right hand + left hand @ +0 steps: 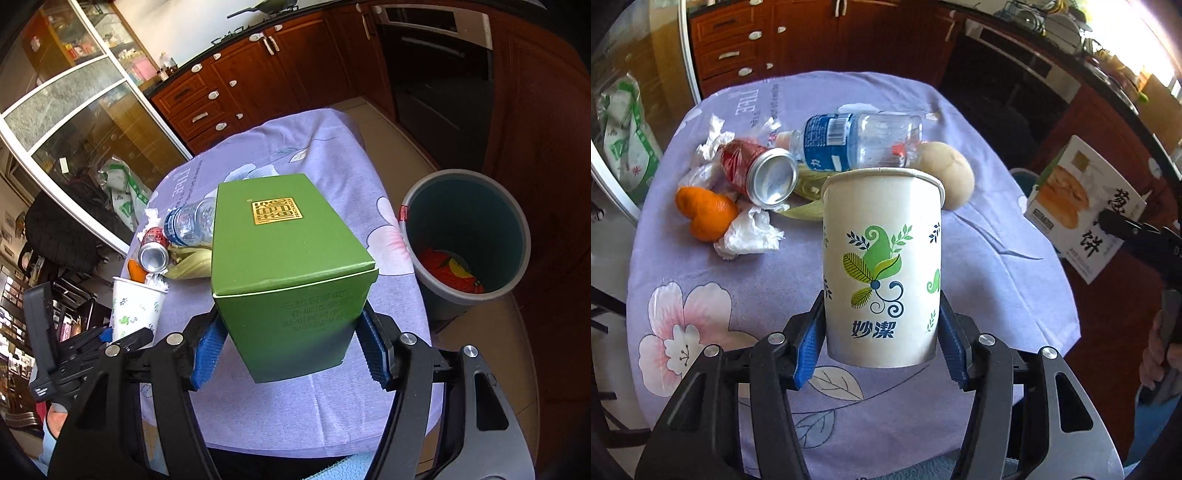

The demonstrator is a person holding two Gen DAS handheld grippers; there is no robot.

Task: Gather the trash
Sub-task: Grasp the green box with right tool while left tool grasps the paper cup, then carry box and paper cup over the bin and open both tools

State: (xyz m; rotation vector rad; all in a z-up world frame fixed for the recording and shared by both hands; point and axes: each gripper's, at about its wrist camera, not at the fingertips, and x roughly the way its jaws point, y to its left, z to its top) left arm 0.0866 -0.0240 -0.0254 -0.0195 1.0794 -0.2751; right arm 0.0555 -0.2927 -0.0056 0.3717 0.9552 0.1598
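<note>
So both hands are full right now. The left gripper (882,343) has its jaws clamped on the lower part of a paper cup (882,266), the white one with green leaf print and blue Chinese lettering, held upright and lifted clear of the worktop (746,280), which wears a purple floral cloth. The right gripper (291,354) has its jaws squeezed on both sides of a green carton box (291,251) with a little gold seal on top, also held up above the cloth.

The rest of the trash sits in a heap at the far left of the worktop. There's a red soda can (759,173) lying on its side with its silver end facing us, and a clear plastic bottle (857,140) with a blue label lying behind it. An orange (705,214) is just beside a crumpled tissue (751,232), with another wad of tissue (713,136) behind the can. A corn husk (192,264) pokes out under the bottle, and a round pale potato-looking thing (951,177) sits behind the cup's rim.

On the floor right of the worktop is a grey trash bin (465,243), teal inside, with some red and orange wrapper-ish stuff at the bottom. Brown kitchen cabinets (236,88) run along the back.
</note>
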